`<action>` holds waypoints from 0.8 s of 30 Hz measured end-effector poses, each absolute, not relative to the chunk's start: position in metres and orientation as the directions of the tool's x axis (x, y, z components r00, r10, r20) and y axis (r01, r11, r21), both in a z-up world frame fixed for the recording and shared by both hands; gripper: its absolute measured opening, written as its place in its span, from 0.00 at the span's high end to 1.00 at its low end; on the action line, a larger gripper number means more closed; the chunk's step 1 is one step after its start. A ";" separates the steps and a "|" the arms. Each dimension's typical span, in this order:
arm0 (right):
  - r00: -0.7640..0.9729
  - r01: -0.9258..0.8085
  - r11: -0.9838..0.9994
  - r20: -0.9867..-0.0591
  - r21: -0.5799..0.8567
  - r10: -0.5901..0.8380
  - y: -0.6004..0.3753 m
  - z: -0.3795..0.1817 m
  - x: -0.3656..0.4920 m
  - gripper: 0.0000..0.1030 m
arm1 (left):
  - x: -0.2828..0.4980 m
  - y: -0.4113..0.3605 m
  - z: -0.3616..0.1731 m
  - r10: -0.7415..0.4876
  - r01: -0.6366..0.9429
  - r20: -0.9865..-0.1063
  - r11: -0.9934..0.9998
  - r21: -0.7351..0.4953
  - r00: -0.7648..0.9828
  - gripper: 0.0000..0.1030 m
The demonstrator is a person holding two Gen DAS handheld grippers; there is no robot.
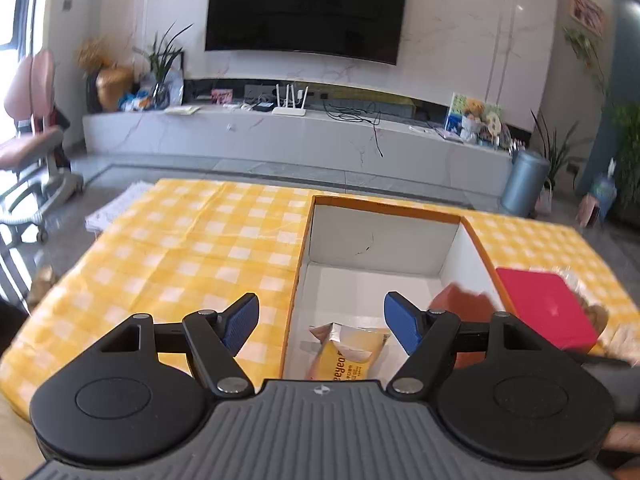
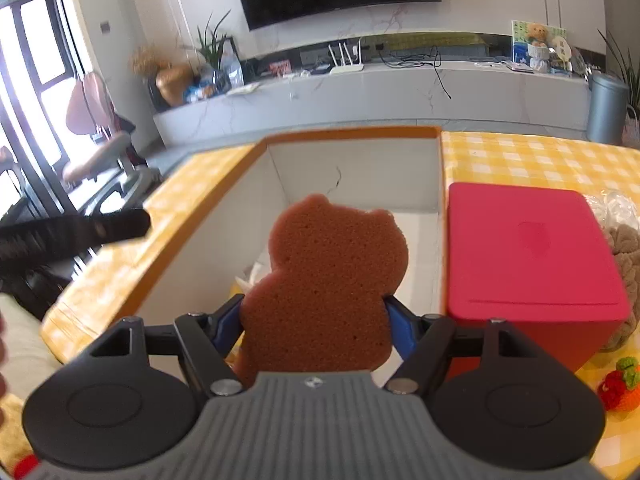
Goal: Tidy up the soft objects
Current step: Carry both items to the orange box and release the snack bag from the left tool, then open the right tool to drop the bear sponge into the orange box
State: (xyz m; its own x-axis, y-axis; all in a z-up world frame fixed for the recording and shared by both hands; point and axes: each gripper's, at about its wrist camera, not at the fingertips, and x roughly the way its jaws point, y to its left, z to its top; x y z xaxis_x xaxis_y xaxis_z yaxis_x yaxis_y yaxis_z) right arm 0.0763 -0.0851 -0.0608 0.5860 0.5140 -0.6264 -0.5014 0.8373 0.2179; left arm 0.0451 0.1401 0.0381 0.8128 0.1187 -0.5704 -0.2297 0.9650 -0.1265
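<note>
My right gripper [image 2: 314, 320] is shut on a brown bear-shaped sponge [image 2: 332, 280] and holds it upright over the open white box with an orange rim [image 2: 348, 133]. My left gripper [image 1: 322, 320] is open and empty above the near left part of the same box [image 1: 384, 240]. A yellow snack packet [image 1: 348, 350] lies on the box floor below it. The brown sponge shows as a blur at the box's right wall in the left wrist view [image 1: 460, 300].
A red box [image 2: 528, 264] stands right of the white box on the yellow checked tablecloth [image 1: 192, 248]. A brown plush [image 2: 624, 256] and a crocheted red and orange toy [image 2: 618, 388] lie beside it. Beyond the table are a TV bench and a chair.
</note>
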 end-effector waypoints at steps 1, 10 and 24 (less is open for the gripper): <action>0.591 -0.508 0.840 -0.631 0.193 0.502 -0.079 -0.063 0.075 0.30 | 0.046 0.142 0.038 0.111 -0.233 -0.572 0.962 -0.143 0.812 0.18; 0.649 -0.527 0.850 -0.638 0.016 0.414 -0.060 -0.072 0.063 0.30 | 0.049 0.146 0.031 0.109 -0.242 -0.581 0.958 -0.157 0.807 0.18; 0.642 -0.531 0.846 -0.628 0.051 0.441 -0.064 -0.064 0.058 0.02 | 0.037 0.148 0.041 0.135 -0.279 -0.553 0.942 -0.185 0.822 0.18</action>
State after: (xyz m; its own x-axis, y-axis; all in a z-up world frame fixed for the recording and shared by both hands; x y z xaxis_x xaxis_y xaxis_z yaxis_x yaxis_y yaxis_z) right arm 0.0584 -0.0639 -0.0643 0.6416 0.4406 -0.6279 -0.5308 0.8459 0.0512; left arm 0.0373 0.1485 0.0414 0.8223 0.1346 -0.5529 -0.2789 0.9422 -0.1854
